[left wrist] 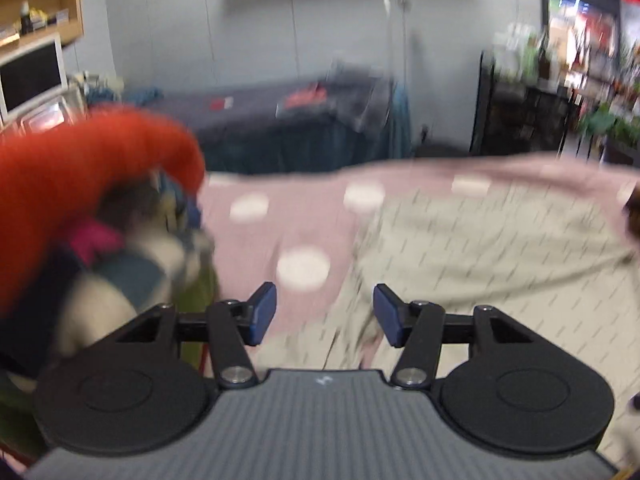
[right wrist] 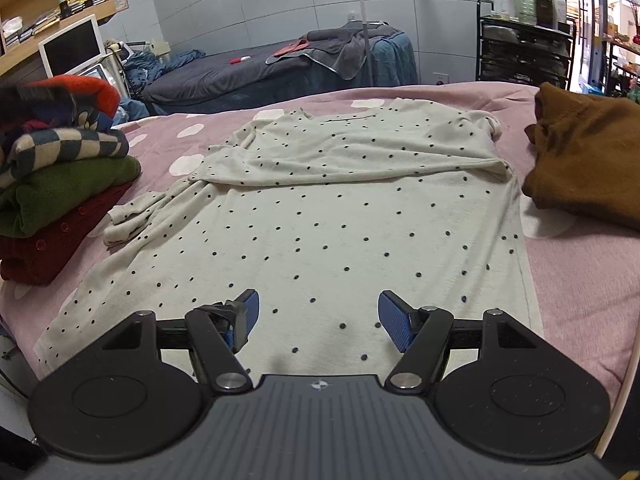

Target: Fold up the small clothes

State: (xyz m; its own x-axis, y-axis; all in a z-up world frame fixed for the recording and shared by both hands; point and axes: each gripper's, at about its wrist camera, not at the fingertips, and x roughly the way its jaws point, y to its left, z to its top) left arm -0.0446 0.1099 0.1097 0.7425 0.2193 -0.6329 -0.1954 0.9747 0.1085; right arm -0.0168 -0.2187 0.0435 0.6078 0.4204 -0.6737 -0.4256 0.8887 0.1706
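A cream shirt with black dots (right wrist: 340, 208) lies spread flat on the pink bed cover (right wrist: 580, 272), neck at the far side, its left sleeve bunched. My right gripper (right wrist: 318, 316) is open and empty just above the shirt's near hem. The left wrist view is blurred: the shirt (left wrist: 480, 248) lies ahead and to the right. My left gripper (left wrist: 324, 314) is open and empty, above the shirt's left edge, beside the stack of folded clothes (left wrist: 80, 220).
A stack of folded clothes (right wrist: 60, 168) stands on the bed's left side, red, checked, green and dark red. A brown garment (right wrist: 588, 160) lies at the right. Behind the bed are a second dark bed (right wrist: 260, 68) and a black shelf cart (right wrist: 524, 48).
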